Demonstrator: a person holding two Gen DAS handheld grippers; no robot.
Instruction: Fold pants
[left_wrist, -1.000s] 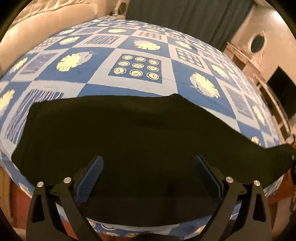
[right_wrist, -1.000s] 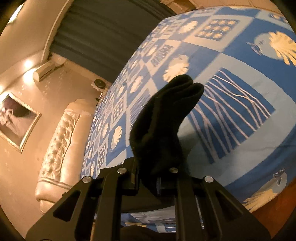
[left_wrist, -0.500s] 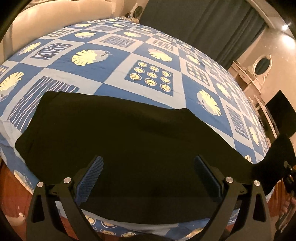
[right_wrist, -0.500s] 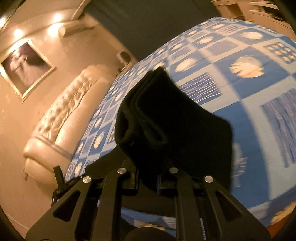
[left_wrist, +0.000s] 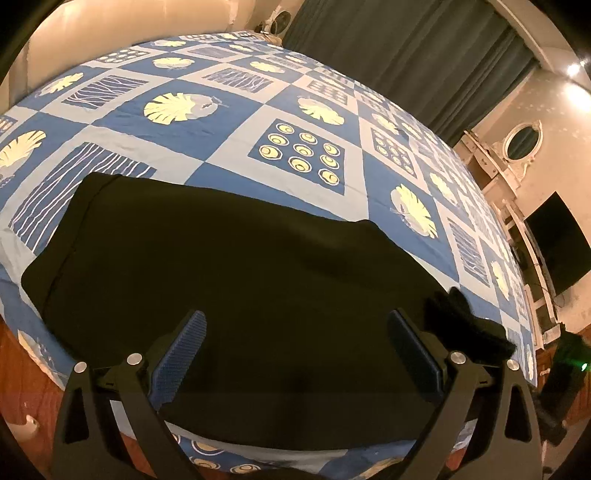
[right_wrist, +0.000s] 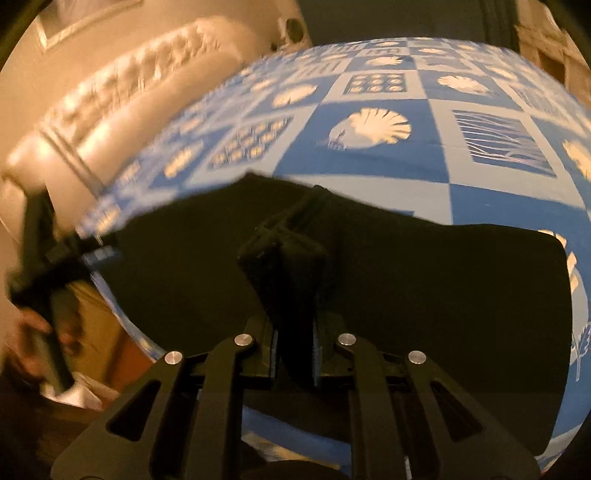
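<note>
Black pants lie flat along the near edge of a bed with a blue patterned cover. My left gripper is open and empty, hovering just above the middle of the pants. My right gripper is shut on a bunched end of the pants and holds it lifted over the rest of the garment. That lifted end shows at the right in the left wrist view. The left gripper appears blurred at the left edge of the right wrist view.
A cream padded headboard stands at the bed's far left. Dark curtains hang behind the bed. A white dresser with an oval mirror and a dark screen stand to the right. Wooden floor shows below the bed edge.
My right gripper has swung the held pants end from the right side in over the rest of the pants. My left gripper has shifted a little, staying open above the garment.
</note>
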